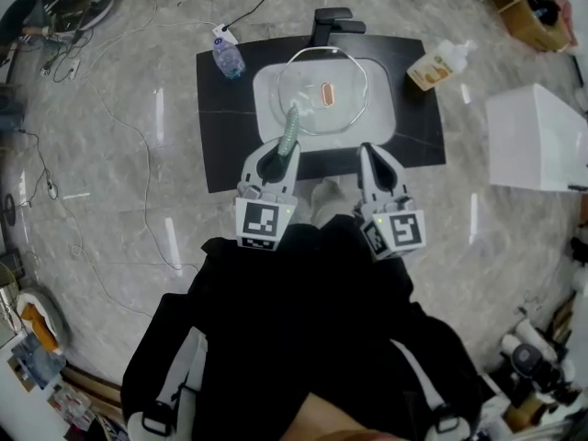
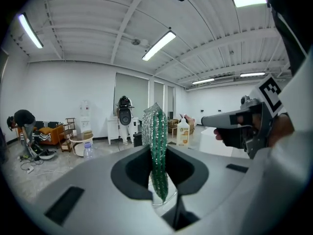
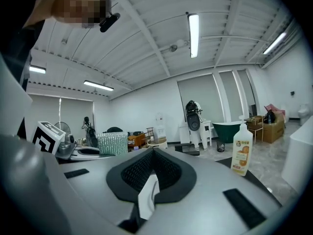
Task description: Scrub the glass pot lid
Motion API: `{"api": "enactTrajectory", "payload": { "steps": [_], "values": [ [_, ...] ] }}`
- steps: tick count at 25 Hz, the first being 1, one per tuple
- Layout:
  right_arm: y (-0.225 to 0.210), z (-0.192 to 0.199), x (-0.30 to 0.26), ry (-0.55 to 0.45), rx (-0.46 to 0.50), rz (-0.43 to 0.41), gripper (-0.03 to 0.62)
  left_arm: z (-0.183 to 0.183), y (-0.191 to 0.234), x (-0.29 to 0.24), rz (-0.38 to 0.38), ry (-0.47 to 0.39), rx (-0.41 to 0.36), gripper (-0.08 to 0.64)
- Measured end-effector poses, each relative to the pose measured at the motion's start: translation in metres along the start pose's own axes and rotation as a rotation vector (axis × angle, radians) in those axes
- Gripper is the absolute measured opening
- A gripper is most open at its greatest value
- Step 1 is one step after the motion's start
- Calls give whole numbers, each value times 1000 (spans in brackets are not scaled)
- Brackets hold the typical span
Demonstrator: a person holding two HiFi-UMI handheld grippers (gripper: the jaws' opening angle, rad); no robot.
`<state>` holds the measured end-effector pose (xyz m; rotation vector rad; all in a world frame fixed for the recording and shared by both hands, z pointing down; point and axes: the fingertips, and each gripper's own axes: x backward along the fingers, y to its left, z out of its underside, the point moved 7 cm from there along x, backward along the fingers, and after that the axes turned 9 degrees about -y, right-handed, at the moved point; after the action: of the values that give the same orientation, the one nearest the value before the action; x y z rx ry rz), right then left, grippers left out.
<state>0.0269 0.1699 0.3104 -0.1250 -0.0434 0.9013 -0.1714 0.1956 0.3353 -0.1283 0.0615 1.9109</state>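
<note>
The glass pot lid [image 1: 323, 90], clear with a brownish knob, lies in a white basin [image 1: 266, 88] set in a black counter. My left gripper [image 1: 284, 151] is shut on a green sparkly scrubber [image 1: 290, 129], which stands upright between its jaws [image 2: 157, 151] just over the lid's near left rim. My right gripper [image 1: 367, 151] hovers at the basin's near right edge, apart from the lid. Its jaws [image 3: 153, 151] are shut with nothing between them. From the right gripper view the scrubber [image 3: 112, 143] shows at the left.
A water bottle [image 1: 228, 58] stands at the counter's far left corner and an orange-labelled soap bottle [image 1: 439, 62] at the far right. A black faucet [image 1: 331, 21] rises behind the basin. A white box [image 1: 537, 136] stands to the right. Cables trail over the floor at the left.
</note>
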Motion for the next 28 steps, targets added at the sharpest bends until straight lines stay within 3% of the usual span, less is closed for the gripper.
{"api": "enactTrajectory", "payload": {
  "steps": [7, 17, 28],
  "values": [
    [-43, 3, -40, 20, -25, -65, 0, 8, 9, -51, -56, 117, -124, 55],
    [-102, 28, -94, 86, -80, -172, 0, 41, 19, -129, -90, 291, -211, 55],
    [-137, 54, -128, 151, -109, -249, 0, 78, 30, -191, -38, 491, -378, 55]
  ]
}}
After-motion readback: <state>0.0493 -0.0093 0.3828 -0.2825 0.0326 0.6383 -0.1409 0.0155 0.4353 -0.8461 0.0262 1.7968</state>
